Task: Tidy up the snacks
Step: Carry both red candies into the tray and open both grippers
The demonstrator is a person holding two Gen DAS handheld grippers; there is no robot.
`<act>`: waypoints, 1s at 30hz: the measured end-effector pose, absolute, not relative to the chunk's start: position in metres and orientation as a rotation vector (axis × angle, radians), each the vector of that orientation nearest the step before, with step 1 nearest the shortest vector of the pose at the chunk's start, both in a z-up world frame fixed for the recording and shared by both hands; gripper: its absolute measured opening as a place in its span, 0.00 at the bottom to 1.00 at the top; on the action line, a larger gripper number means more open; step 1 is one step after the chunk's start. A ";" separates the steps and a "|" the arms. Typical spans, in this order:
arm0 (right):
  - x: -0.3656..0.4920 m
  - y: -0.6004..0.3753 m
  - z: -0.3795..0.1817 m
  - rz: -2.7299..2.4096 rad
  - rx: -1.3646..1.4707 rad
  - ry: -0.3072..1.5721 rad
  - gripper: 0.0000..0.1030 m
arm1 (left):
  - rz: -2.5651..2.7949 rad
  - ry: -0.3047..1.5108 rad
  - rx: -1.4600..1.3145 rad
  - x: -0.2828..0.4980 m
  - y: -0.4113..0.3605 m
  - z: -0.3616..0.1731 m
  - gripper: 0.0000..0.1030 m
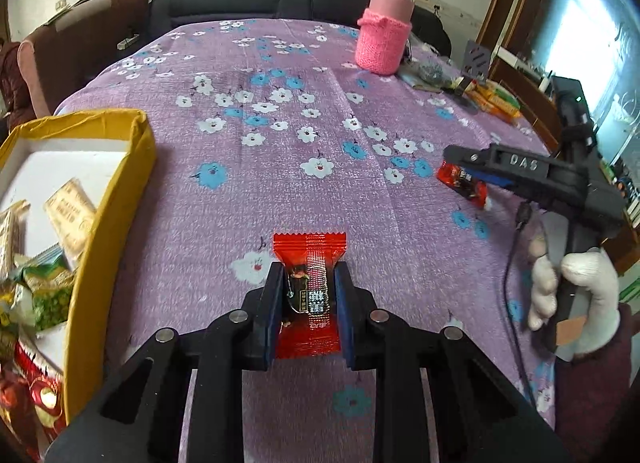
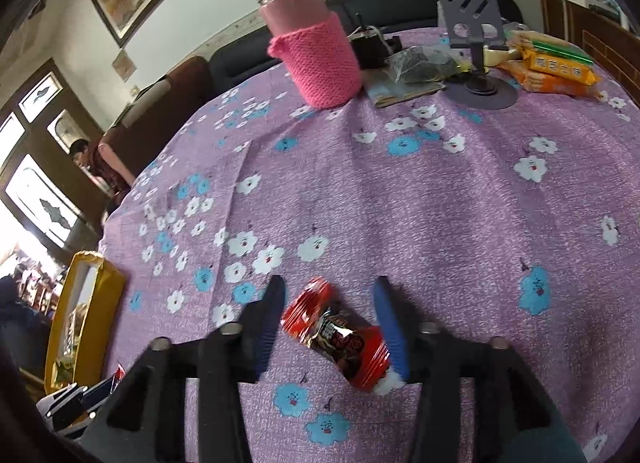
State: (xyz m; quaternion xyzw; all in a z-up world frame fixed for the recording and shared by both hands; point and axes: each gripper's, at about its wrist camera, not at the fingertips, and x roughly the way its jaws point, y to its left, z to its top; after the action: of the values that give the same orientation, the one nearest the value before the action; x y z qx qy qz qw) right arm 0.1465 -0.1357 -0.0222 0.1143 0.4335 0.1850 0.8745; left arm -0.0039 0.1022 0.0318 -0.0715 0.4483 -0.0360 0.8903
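- Left hand-held gripper (image 1: pixel 308 275): a red snack packet (image 1: pixel 310 291) is being grasped between its two blue-faced fingers (image 1: pixel 267 315); the packet is being pinched at its middle, with its crimped far edge sticking out beyond the fingertips above the purple flowered cloth of the worktop (image 1: pixel 280 151).
- Right hand-held gripper (image 2: pixel 328 291): its fingers are being held spread apart, released, with nothing gripped. A second red packet (image 2: pixel 336 337) is lying on the cloth between them, set on a slant; its near end is lying just beside the blue pad of the right finger (image 2: pixel 390 327), and whether it is touching cannot be told.
- In the left wrist view, the right hand-held gripper is being seen from the side at the right, its tip lying over that second red packet (image 1: pixel 464 181); the handle is being held by a hand in a white glove (image 1: pixel 572 295).
- A yellow box (image 1: pixel 116 223) with a white inside is standing at the left edge of the worktop, just beside the left hand-held gripper; several snack packets (image 1: pixel 52 291) are lying in it, green, tan and red ones among them.
- Farther off, a flask in a pink knitted sleeve (image 2: pixel 320 59) is standing upright on the cloth.
- To its right, a grey phone stand (image 2: pixel 474 23) is standing, with orange biscuit packs (image 2: pixel 556 71) beside it near the far right edge.
- Beyond the worktop, a dark sofa (image 1: pixel 260 3) is being seen against the wall.
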 end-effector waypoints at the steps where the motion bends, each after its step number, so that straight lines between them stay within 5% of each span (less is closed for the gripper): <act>1: 0.146 -0.133 -0.022 0.401 0.231 0.908 0.53 | -0.076 0.926 -0.160 -0.007 0.105 0.034 0.20; 5: 0.140 -0.106 -0.025 0.456 0.105 0.912 0.70 | -0.067 0.914 -0.176 -0.017 0.110 0.038 0.20; 7: 0.134 -0.091 -0.025 0.453 -0.012 0.915 0.70 | -0.049 0.902 -0.163 -0.023 0.112 0.040 0.20; 8: 0.131 -0.085 -0.025 0.443 -0.065 0.920 0.66 | -0.039 0.897 -0.155 -0.024 0.112 0.041 0.20; 11: 0.128 -0.080 -0.023 0.369 -0.147 0.935 0.30 | -0.002 0.874 -0.130 -0.032 0.114 0.045 0.20; 30: 0.061 -0.014 0.029 0.727 0.073 0.846 0.26 | 0.245 0.694 -0.377 -0.133 0.265 0.081 0.21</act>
State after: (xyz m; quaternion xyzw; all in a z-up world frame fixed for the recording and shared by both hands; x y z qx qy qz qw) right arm 0.0614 -0.0140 0.0295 0.0345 0.4012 0.3448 0.8479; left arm -0.1335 0.2655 0.0810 -0.1831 0.3370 0.1192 0.9158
